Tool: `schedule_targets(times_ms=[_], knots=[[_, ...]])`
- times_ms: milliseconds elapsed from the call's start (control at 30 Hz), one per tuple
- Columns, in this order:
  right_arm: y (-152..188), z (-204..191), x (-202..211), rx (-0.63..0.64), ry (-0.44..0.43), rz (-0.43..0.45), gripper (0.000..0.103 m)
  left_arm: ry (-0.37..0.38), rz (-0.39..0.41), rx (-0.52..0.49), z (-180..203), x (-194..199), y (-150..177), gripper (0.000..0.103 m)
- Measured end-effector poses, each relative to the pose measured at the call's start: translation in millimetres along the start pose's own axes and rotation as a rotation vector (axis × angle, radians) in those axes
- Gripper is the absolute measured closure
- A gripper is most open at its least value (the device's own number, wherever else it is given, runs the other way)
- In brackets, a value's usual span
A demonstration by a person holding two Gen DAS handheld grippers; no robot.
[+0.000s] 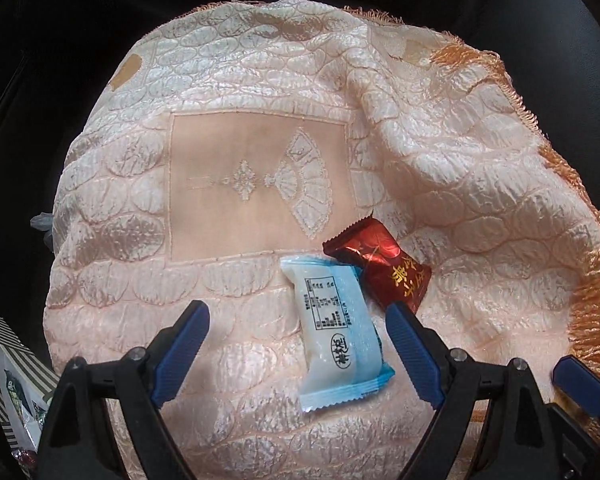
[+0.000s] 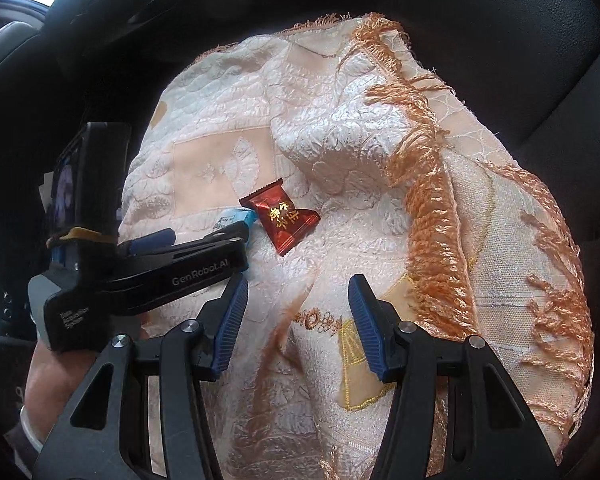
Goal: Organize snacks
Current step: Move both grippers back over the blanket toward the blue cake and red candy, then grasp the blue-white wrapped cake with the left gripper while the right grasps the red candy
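Note:
A pale blue and white snack packet (image 1: 336, 330) lies on the pink quilted cloth (image 1: 220, 80), with a dark red candy packet (image 1: 384, 266) touching its far right corner. My left gripper (image 1: 298, 322) is open, its fingers on either side of the blue packet, just above it. In the right wrist view the red packet (image 2: 280, 216) lies ahead and the blue packet (image 2: 236, 218) is half hidden behind my left gripper (image 2: 192, 236). My right gripper (image 2: 298, 294) is open and empty over the cloth (image 2: 360, 140).
A striped box (image 1: 4, 384) holding several snack packets stands at the lower left. An orange fringe (image 2: 428, 208) edges the cloth's folded right side. Dark seat surfaces (image 2: 500, 40) surround the cloth. My right gripper's fingertip (image 1: 580, 384) shows at the lower right of the left wrist view.

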State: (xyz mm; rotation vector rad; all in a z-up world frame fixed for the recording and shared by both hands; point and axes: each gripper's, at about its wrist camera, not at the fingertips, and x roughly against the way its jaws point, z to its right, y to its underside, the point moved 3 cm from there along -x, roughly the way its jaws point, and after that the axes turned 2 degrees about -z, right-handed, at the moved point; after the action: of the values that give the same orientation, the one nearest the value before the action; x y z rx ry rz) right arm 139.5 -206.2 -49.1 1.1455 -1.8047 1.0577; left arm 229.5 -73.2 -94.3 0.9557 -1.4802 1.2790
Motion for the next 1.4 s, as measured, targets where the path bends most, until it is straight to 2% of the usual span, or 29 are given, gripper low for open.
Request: schedule_targets(times_ms=[100, 167, 233, 267, 400, 600, 767, 900, 1100, 1133, 1167, 1400], knots=[[-7, -2, -5, 0.000, 0.003, -0.004, 0.051, 0.010, 0.004, 0.005, -3, -2, 0, 0.016], [-13, -6, -11, 0.012, 0.012, -0.011, 0.051, 0.004, 0.004, -0.008, -4, -4, -1, 0.053], [-21, -11, -17, 0.027, 0.011, -0.021, 0.051, 0.039, -0.004, -0.009, -6, -5, 0, 0.066], [-24, -13, -21, 0.035, 0.013, -0.028, 0.051, 0.037, 0.001, -0.019, -6, -4, 0, 0.068], [-36, -20, -38, 0.078, 0.028, -0.057, 0.051, 0.028, 0.028, -0.029, -17, 7, 5, 0.072], [-53, -32, -66, 0.150, 0.012, -0.108, 0.051, 0.022, 0.062, -0.024, -38, 27, 16, 0.072], [-61, -42, -93, 0.238, 0.049, -0.159, 0.051, 0.015, 0.078, -0.027, -44, 39, 23, 0.072], [-64, -46, -110, 0.295, 0.091, -0.176, 0.051, 0.021, 0.072, -0.031, -42, 39, 25, 0.072], [-60, -41, -138, 0.311, 0.104, -0.243, 0.051, 0.027, 0.054, -0.025, -40, 32, 30, 0.072], [-60, -40, -138, 0.306, 0.104, -0.235, 0.057, 0.026, 0.052, -0.023, -40, 31, 30, 0.072], [-60, -37, -136, 0.289, 0.110, -0.226, 0.070, 0.025, 0.052, -0.023, -40, 31, 31, 0.072], [-55, -30, -115, 0.266, 0.098, -0.196, 0.070, 0.034, 0.056, -0.016, -39, 36, 36, 0.072]])
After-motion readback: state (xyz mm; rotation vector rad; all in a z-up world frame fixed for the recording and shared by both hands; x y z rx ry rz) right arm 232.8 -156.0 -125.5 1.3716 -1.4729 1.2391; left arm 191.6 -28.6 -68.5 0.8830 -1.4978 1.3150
